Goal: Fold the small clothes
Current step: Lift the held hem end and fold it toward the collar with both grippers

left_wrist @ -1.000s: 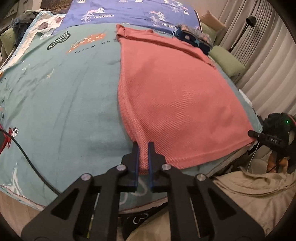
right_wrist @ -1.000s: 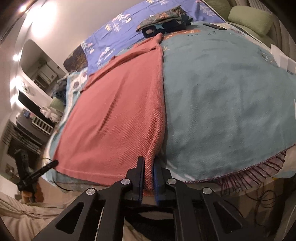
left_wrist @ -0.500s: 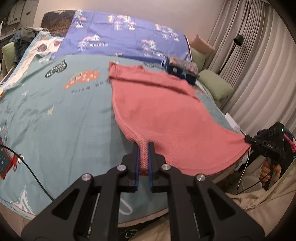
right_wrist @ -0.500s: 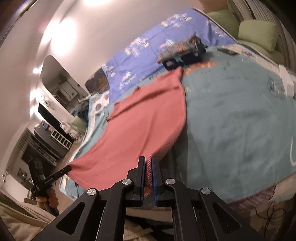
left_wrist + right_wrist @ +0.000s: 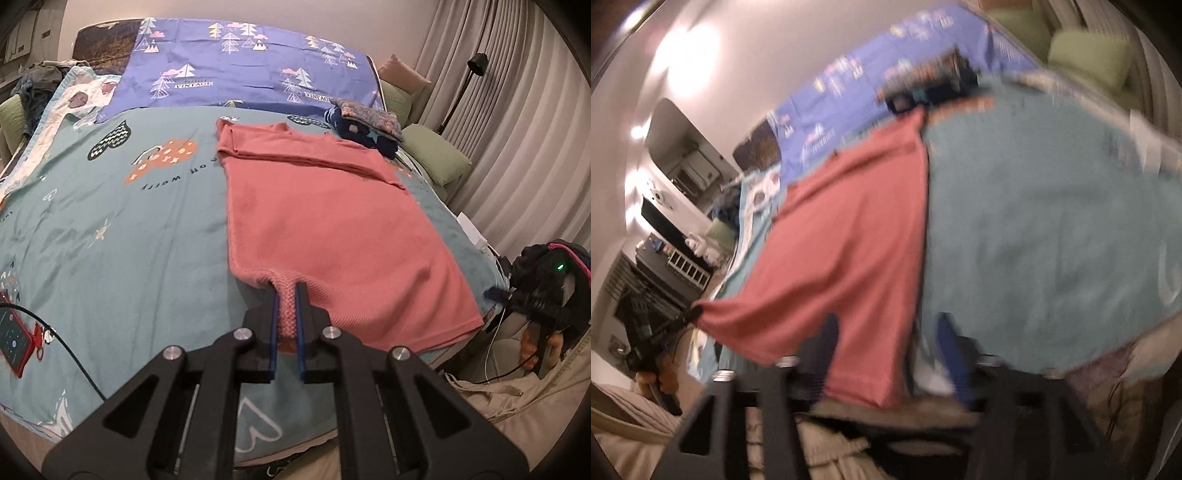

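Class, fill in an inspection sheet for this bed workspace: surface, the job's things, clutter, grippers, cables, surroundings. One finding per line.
Surface: teal blanket spread over the bed.
Job's things: pink sweater lying flat, sleeves folded across its top.
Clutter: folded dark clothes at the far end; red phone at the left edge.
Grippers: left gripper shut on the sweater's hem; right gripper opening, hem hanging between its jaws, picture blurred.
Cables: black cable from the phone.
Surroundings: curtains, floor lamp, green cushion.

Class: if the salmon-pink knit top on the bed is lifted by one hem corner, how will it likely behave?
Probably floppy: the top sags between the left tongs and the bed. Likely light; its corner hangs free between the opening right tongs. Its knit may stretch.
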